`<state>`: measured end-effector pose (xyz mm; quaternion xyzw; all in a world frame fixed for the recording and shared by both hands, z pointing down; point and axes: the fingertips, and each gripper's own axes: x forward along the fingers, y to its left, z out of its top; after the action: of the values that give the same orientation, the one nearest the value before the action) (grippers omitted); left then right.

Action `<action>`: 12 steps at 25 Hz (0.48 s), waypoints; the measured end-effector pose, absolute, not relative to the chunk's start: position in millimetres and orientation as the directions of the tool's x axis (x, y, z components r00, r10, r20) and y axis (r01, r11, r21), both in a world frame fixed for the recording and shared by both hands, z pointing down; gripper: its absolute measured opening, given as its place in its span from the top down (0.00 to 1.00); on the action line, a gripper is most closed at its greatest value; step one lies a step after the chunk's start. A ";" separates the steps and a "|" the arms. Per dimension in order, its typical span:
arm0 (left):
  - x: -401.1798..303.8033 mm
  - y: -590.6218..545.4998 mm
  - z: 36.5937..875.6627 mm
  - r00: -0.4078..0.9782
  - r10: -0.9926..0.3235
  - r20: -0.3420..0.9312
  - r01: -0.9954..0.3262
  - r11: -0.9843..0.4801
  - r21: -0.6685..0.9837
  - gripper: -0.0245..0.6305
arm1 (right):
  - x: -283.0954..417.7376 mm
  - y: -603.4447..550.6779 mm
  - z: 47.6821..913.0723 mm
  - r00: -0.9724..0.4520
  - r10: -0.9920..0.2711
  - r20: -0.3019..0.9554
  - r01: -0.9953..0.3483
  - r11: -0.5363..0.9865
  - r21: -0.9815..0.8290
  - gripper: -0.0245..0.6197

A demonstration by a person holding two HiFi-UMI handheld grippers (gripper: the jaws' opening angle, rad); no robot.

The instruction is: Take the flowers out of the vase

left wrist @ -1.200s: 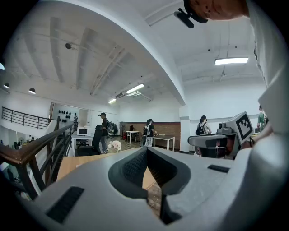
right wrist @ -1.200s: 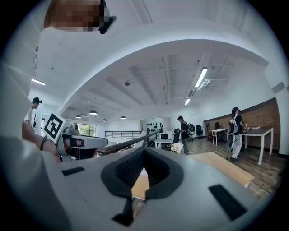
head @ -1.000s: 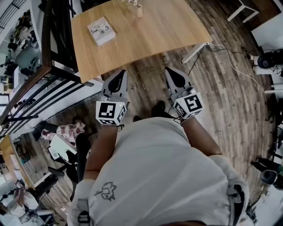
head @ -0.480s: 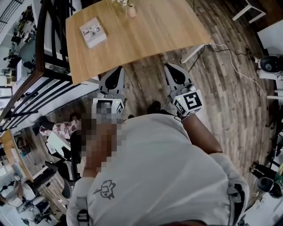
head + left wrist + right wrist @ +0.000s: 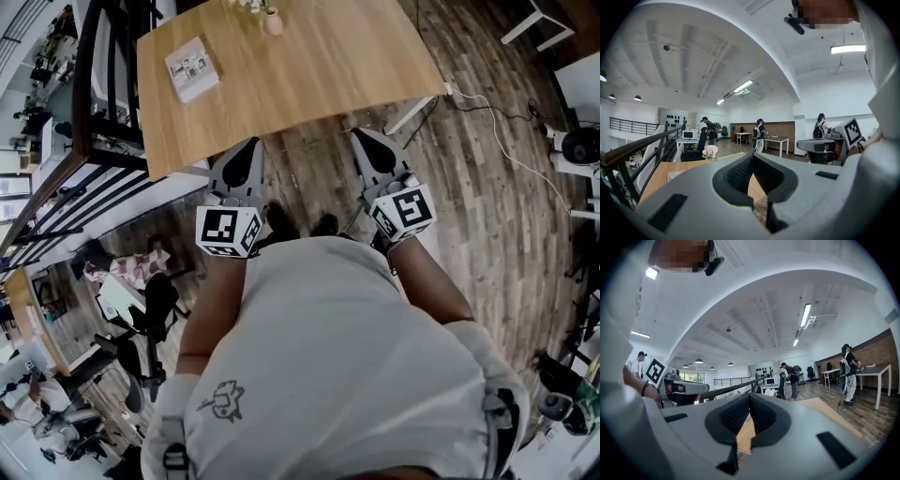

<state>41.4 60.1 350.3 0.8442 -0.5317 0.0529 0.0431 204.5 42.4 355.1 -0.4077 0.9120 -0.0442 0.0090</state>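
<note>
A small vase (image 5: 273,22) with pale flowers (image 5: 251,5) stands at the far edge of the wooden table (image 5: 309,66). In the left gripper view the flowers (image 5: 711,150) show far off, beyond the jaws. My left gripper (image 5: 251,142) is held just short of the table's near edge, shut and empty (image 5: 752,155). My right gripper (image 5: 359,134) is level beside it, also short of the edge, and its jaws (image 5: 749,394) are shut on nothing. Both are well away from the vase.
A flat white box (image 5: 190,67) lies on the table's left part. A black railing (image 5: 94,122) runs along the left. A white table leg (image 5: 412,112) and a cable (image 5: 497,122) are on the wooden floor at right. People (image 5: 759,136) stand by distant desks.
Both grippers have come closer to the table's near edge. In the head view the table and vase have slid left and up a little.
</note>
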 end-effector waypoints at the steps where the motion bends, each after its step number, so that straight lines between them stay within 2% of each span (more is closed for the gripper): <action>1: 42.9 57.3 349.5 0.431 -0.892 0.134 -0.901 -0.433 0.015 0.96 | 205.1 39.6 355.4 -0.669 -0.743 0.021 -0.742 0.665 -0.090 0.95; 12: 41.0 2.8 354.4 0.475 -0.872 0.118 -0.880 -0.472 0.050 0.96 | 202.6 -0.4 356.4 -0.633 -0.773 0.039 -0.773 0.629 -0.082 0.95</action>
<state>41.0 2.8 354.4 0.8572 -0.5110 0.0381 0.0519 202.6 -0.4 356.4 -0.4281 0.9026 -0.0454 -0.0002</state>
